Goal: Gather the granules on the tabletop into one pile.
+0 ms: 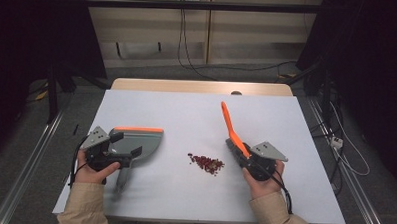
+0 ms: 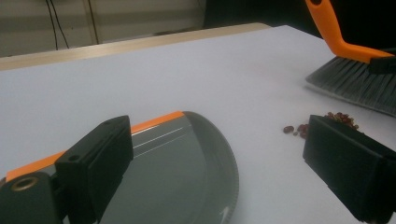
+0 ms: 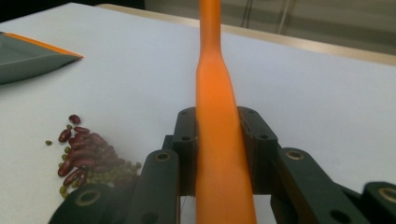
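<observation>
While the sweep is not yet begun, findings stand as follows.

Right gripper [image 1: 241, 154]: jaws clamped on the orange handle of the brush [image 1: 231, 127]; in the right gripper view the handle [image 3: 215, 140] runs straight up between the two black jaws, pads pressing on both sides.

Brush head: grey bristles [image 2: 355, 84] sit on the table ahead and to the right of the left gripper's right jaw, just beyond the beans.

Left gripper [image 1: 125, 145]: jaws stand wide apart with nothing pressed between them; the dustpan [image 1: 135, 141] lies under and ahead of the left jaw (whether any part of the gripper touches the pan, I cannot tell).

Dustpan in left gripper view: grey tray [image 2: 187, 177] with an orange strip, between the jaws and toward the left one.

Beans [image 1: 206, 163]: small heap of red and green pieces on the white table [image 1: 186, 111], lying between pan and brush; in the right gripper view they [image 3: 84, 156] sit just left of the left jaw.

Step in hand (judged): sweeping the beans toward the pan.

Advice, brush: set the bristles down on the far side of the heap from the pan, then draw slowly and low so nothing scatters.

Advice, pan: secure it first and keep its open lip flat on the table facing the heap.

Risk: loose beans roll readily.
</observation>
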Demonstrator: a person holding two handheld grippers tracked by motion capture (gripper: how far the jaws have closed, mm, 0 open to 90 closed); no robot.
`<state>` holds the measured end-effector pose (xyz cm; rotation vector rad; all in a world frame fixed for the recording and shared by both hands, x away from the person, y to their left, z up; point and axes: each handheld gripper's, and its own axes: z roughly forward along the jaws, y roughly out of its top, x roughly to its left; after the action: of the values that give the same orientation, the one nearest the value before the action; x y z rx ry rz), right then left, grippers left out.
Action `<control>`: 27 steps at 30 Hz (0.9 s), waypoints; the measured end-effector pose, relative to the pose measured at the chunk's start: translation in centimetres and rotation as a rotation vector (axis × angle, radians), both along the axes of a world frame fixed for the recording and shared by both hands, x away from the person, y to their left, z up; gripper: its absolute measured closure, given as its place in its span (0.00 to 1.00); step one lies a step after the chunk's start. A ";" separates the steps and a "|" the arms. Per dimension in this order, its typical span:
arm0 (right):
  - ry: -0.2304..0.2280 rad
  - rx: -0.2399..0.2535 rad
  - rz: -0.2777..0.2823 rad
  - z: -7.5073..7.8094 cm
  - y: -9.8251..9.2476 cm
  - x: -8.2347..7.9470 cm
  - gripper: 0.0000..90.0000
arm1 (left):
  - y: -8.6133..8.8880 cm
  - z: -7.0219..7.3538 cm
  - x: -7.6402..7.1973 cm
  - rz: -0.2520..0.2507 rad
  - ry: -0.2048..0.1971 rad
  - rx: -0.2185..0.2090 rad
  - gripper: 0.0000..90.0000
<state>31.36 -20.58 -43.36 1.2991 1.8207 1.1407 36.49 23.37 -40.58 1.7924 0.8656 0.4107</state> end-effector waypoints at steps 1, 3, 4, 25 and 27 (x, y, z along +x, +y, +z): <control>0.004 -0.009 -0.007 -0.1 0.4 -0.1 0.79 | 0.0 0.0 0.0 -0.003 -0.002 0.002 0.09; 0.004 -0.016 -0.013 -0.4 1.2 -0.4 0.79 | 0.0 0.1 -0.1 -0.002 -0.002 0.002 0.09; -0.003 -0.026 -0.022 -0.5 1.7 -0.5 0.79 | 0.0 0.1 -0.1 -0.003 -0.007 0.002 0.09; -0.048 0.099 -0.129 -1.4 6.7 0.3 0.78 | 0.0 0.4 -0.4 -0.007 -0.017 -0.005 0.09; -0.051 0.105 -0.127 -1.5 7.1 0.4 0.78 | 0.1 0.4 -0.4 -0.008 -0.019 -0.001 0.09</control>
<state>31.77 -13.52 -44.84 1.4104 1.6364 1.2025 36.13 23.44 -40.16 1.7879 0.8454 0.4214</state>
